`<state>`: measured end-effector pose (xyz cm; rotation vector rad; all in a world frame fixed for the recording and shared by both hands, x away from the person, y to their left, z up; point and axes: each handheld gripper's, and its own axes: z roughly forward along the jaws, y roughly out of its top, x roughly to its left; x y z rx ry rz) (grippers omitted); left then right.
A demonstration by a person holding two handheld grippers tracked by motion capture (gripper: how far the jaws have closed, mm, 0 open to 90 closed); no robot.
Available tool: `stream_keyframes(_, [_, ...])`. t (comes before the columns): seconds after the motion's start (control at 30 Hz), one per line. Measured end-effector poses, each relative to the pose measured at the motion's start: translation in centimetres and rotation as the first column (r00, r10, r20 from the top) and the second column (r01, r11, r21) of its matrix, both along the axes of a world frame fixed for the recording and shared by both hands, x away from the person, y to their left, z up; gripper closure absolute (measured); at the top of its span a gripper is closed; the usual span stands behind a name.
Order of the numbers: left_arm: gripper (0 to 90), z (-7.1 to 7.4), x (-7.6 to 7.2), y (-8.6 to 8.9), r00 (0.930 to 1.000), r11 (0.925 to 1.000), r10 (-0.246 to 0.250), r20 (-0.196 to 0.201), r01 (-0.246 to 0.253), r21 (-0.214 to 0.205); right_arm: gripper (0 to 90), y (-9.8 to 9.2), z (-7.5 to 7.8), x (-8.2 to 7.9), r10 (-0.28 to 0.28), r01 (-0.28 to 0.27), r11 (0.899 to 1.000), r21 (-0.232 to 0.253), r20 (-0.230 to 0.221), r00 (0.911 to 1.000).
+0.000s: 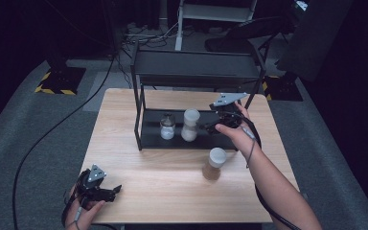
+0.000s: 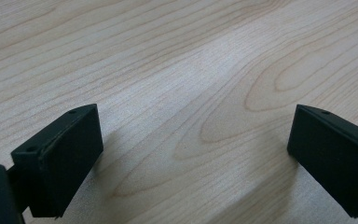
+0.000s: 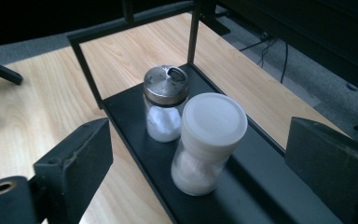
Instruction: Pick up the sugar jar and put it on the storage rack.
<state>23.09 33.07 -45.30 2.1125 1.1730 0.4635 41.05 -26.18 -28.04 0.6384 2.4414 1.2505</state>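
Evidently placing is complete: right hand-held gripper (image 1: 210, 126), jaws apart and empty, sits beside the white-lidded clear plastic jar (image 3: 208, 142) on the black metal rack's lower shelf (image 3: 242, 186). Next: fetch the amber white-capped jar (image 1: 214, 163) near the counter's (image 1: 172, 191) middle.

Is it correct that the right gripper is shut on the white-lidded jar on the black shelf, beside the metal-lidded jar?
Not quite. The right gripper is open: in the right gripper view its jaws stand apart from the white-lidded jar. That jar does stand on the black shelf, beside the metal-lidded jar.
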Motion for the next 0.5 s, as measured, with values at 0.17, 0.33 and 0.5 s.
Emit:
stream_keyframes(0.17, [2.7,-0.1,0.1,0.4,1.0,0.9998,0.001,-0.003,-0.001,-0.021,7.4,-1.1,0.5,-1.6,-0.006,0.006,1.0,0.014,0.001,1.0])
stream_keyframes(0.33, [2.7,0.0,0.1,0.2,1.0,1.0,-0.005,-0.001,0.005,-0.007,7.4,-2.2,0.8,-3.0,-0.007,0.007,1.0,0.02,0.005,1.0])
stream_keyframes(0.5, [2.6,0.0,0.0,0.0,1.0,1.0,-0.002,0.0,0.002,0.0,7.4,-3.2,1.0,-4.3,-0.009,0.009,1.0,0.026,0.012,0.9999])
